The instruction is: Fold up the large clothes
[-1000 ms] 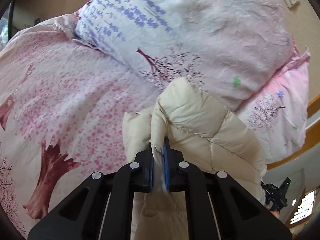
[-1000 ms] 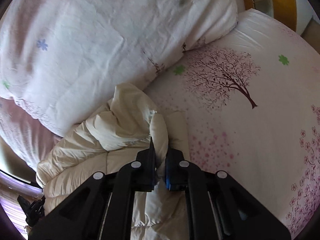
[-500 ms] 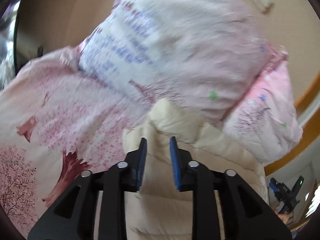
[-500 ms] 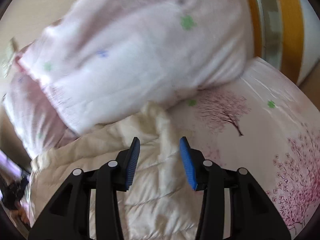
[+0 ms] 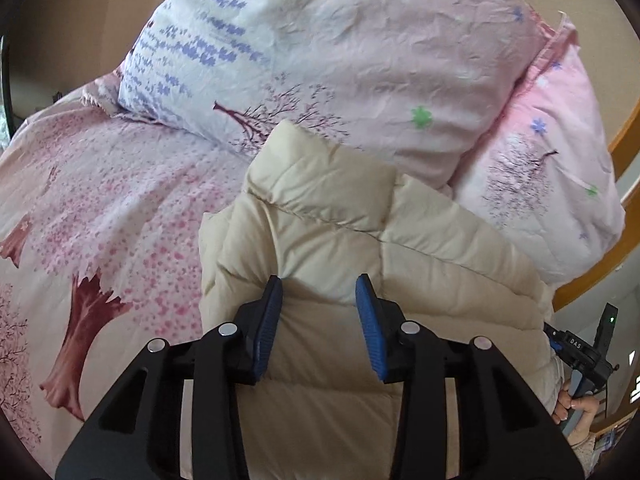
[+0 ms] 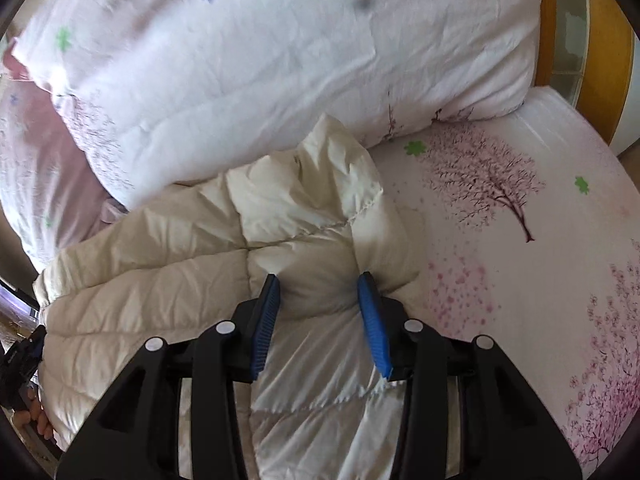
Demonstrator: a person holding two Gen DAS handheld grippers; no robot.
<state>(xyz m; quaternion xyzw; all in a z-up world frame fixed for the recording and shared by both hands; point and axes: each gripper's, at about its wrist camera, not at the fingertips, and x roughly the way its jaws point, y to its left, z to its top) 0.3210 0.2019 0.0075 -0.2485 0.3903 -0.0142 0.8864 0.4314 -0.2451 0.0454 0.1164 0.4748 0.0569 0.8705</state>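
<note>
A cream quilted puffer jacket (image 5: 344,216) lies on the bed against the pillows; it also shows in the right wrist view (image 6: 200,272). My left gripper (image 5: 319,286) is open, its blue pads just above the jacket with nothing between them. My right gripper (image 6: 318,284) is open too, hovering over the jacket's bunched end near the bed sheet. The other gripper (image 5: 584,356) and the hand holding it show at the right edge of the left wrist view.
The bed sheet (image 5: 100,200) is pink with a tree print and also shows in the right wrist view (image 6: 520,240). Big pillows (image 5: 360,40) are stacked behind the jacket, also in the right wrist view (image 6: 280,48). A wooden bed frame (image 6: 600,20) stands at the back.
Both grippers let go of the jacket's edge and opened wide. The lifted fabric dropped onto the bed, and both grippers drew back a little.
</note>
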